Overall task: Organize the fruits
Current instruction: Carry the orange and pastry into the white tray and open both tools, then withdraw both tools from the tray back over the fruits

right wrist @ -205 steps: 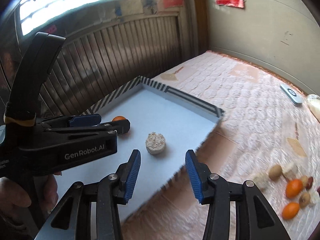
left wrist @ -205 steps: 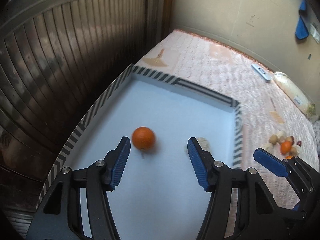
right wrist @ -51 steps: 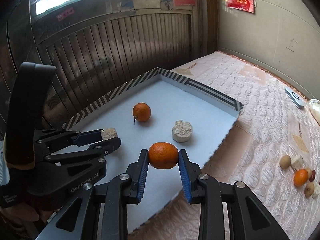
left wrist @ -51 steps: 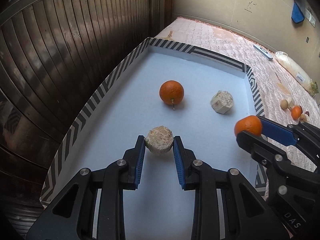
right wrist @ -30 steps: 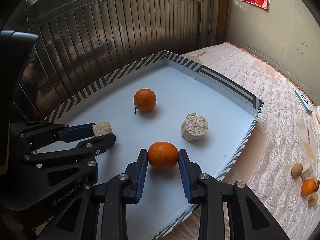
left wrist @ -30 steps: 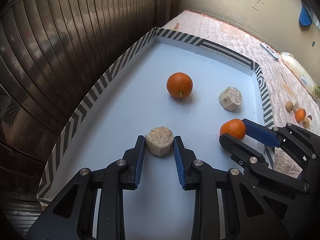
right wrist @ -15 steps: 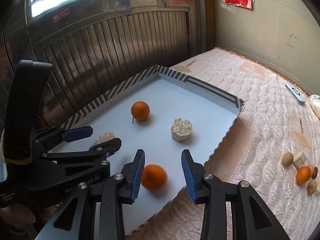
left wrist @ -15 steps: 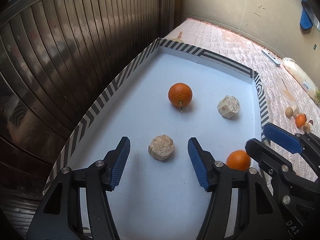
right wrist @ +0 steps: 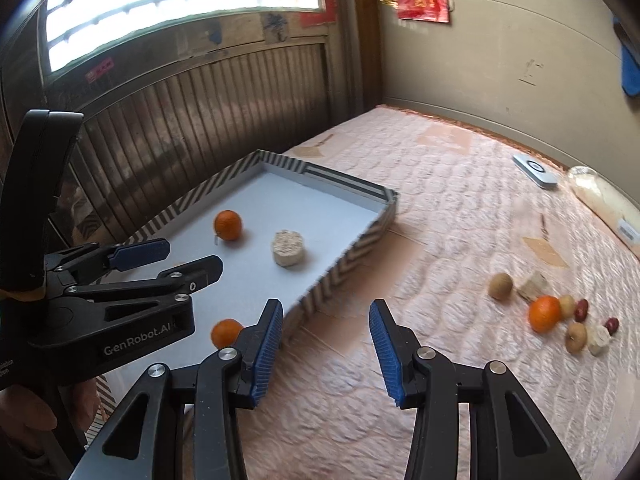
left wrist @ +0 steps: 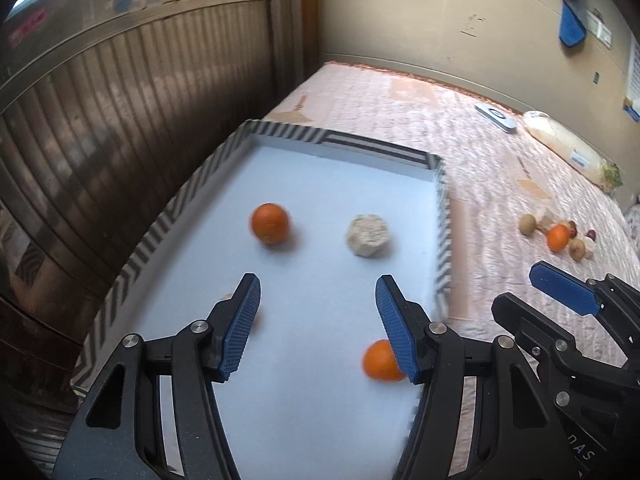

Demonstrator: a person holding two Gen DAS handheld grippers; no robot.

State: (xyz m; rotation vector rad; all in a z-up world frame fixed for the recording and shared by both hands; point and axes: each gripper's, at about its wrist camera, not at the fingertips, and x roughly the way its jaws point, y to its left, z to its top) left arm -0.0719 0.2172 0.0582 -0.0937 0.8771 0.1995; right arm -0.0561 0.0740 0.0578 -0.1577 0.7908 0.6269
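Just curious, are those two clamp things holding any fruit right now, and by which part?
No, neither. The left tool stands open and empty; the right tool is opening, nothing between its jaws, over the bedspread.

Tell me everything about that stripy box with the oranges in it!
The stripy box is a shallow, rectangular tray lying flat on the pink quilted bed, beside a dark slatted wall. Its low walls carry black-and-white zigzag stripes and look like cardboard; the floor inside is plain pale blue-white. Two oranges, one farther in and one near the front, and a pale chunky lump rest on that floor. No claw touches the box.
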